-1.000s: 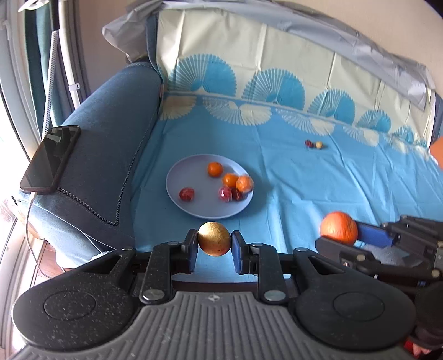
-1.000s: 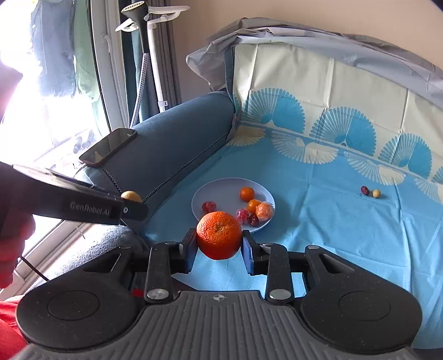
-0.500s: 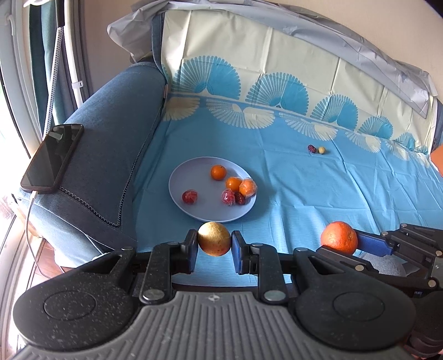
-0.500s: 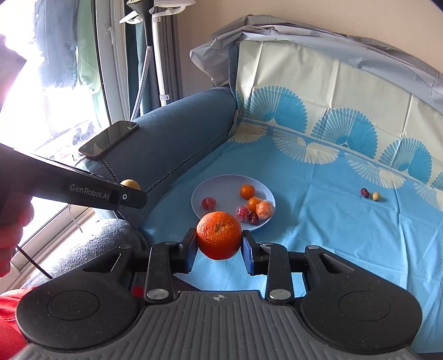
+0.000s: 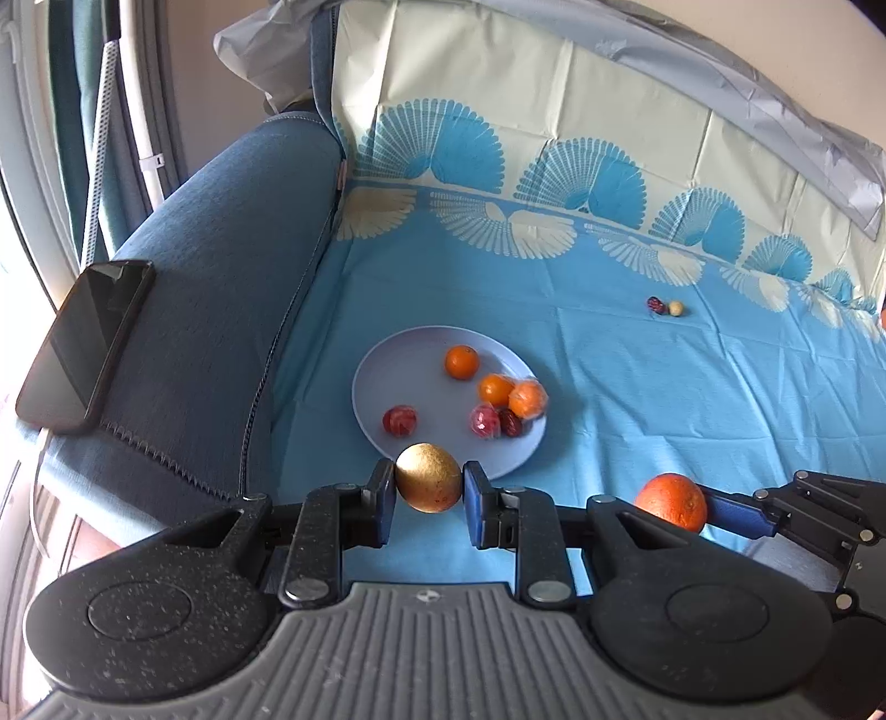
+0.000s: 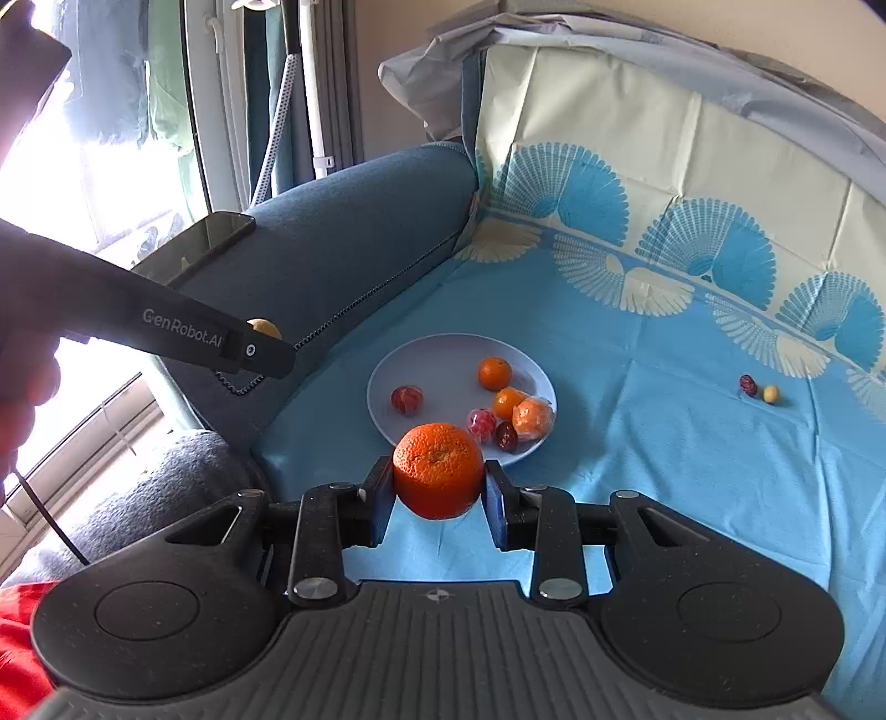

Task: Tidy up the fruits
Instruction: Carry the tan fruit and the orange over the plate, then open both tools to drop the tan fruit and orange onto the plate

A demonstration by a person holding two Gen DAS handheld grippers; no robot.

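Left gripper clamps a golden fruit, perhaps a pear; right gripper grips the orange. Lower each gently onto the plate's bare near rim.

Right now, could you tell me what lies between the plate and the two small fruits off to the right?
Only bare blue cloth separates the plate from the two small fruits; both wrist views show it.

Blue sofa armrest at the seat's left edge, phone lying on it. Light-blue fan-print sheet covers seat and backrest. Bright window left, probably curtains beside it. Beige wall behind.
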